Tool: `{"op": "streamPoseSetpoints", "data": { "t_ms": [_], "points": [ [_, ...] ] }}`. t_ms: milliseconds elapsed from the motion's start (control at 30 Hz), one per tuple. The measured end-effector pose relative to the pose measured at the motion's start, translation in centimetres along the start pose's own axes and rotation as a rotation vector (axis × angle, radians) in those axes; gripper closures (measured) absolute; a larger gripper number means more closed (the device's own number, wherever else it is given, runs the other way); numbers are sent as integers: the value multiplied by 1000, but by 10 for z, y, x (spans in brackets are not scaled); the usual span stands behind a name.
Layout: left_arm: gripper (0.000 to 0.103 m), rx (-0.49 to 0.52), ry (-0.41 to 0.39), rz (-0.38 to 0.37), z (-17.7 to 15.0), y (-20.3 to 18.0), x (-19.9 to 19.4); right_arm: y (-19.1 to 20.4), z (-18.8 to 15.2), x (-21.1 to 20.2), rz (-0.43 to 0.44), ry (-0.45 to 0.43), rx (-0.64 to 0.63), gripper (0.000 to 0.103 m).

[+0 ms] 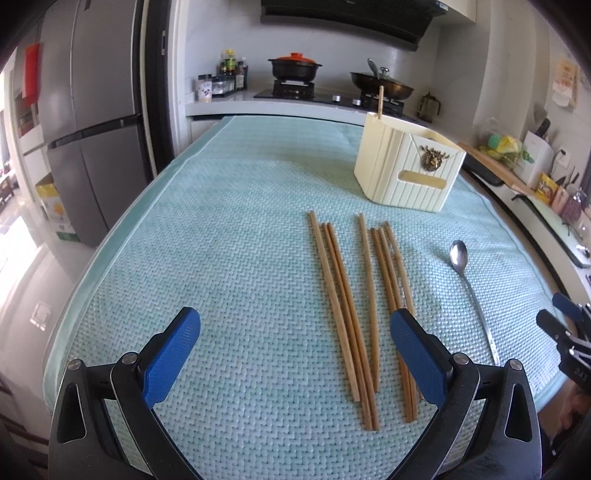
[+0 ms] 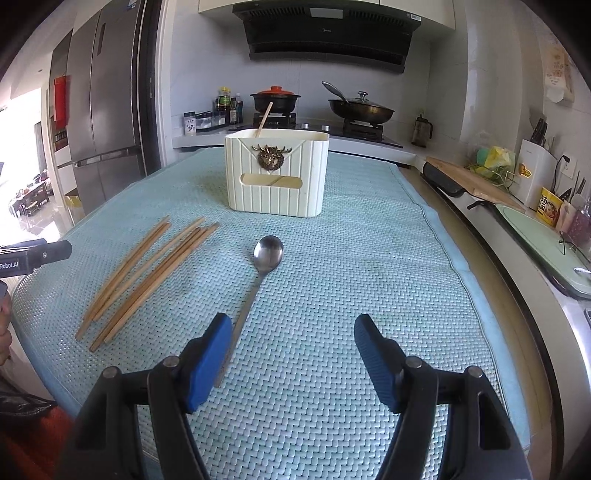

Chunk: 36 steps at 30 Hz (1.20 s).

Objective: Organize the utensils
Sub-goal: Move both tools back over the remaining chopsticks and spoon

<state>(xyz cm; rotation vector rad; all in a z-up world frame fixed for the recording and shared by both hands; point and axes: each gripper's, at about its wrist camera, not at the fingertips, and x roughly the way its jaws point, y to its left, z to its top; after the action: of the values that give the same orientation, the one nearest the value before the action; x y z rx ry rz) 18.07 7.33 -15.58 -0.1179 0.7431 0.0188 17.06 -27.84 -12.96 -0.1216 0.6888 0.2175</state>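
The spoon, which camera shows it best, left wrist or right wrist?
The right wrist view: the spoon lies near the centre, bowl toward the cream holder, with only the handle's end behind a blue fingertip. The left wrist view shows it whole too, but off toward the distorted right edge.

a pale teal woven mat [image 2: 332,295] is covering the table. behind it a white counter [image 2: 207,138] is running along a grey wall, carrying a gas hob [image 2: 332,127] with an orange-lidded black pot [image 2: 275,98] and a dark wok [image 2: 360,109] sitting on it. a black range hood [image 2: 328,33] is hanging above. spice jars and bottles [image 2: 214,114] are standing at the counter's left end. a tall grey fridge [image 2: 107,99] is standing at left, with daylight pouring in beyond it. a wooden cutting board [image 2: 476,179] is lying on the side counter at right.
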Motion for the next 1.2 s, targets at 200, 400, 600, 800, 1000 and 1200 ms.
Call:
{"op": "streamPoseSetpoints", "data": {
  "t_ms": [200, 400, 600, 800, 1000, 1200],
  "points": [
    [1, -24, 20, 2, -6, 5, 2, -2, -4, -8, -16, -27, 10, 33],
    [1, -52, 63, 12, -8, 16, 12, 1, -2, 0, -2, -3, 11, 33],
    [1, -68, 110, 10, -5, 21, 29, 1, 0, 6, 11, 17, 21, 33],
    [1, -61, 126, 14, 4, 23, 40, -1, 3, 14, 18, 44, 44, 33],
    [1, -30, 134, 20, 15, 19, 53, 5, 5, 24, 39, 70, 46, 33],
    [1, -38, 149, 17, 29, 20, 69, 12, 5, 25, 53, 70, 25, 33]
  ]
}}
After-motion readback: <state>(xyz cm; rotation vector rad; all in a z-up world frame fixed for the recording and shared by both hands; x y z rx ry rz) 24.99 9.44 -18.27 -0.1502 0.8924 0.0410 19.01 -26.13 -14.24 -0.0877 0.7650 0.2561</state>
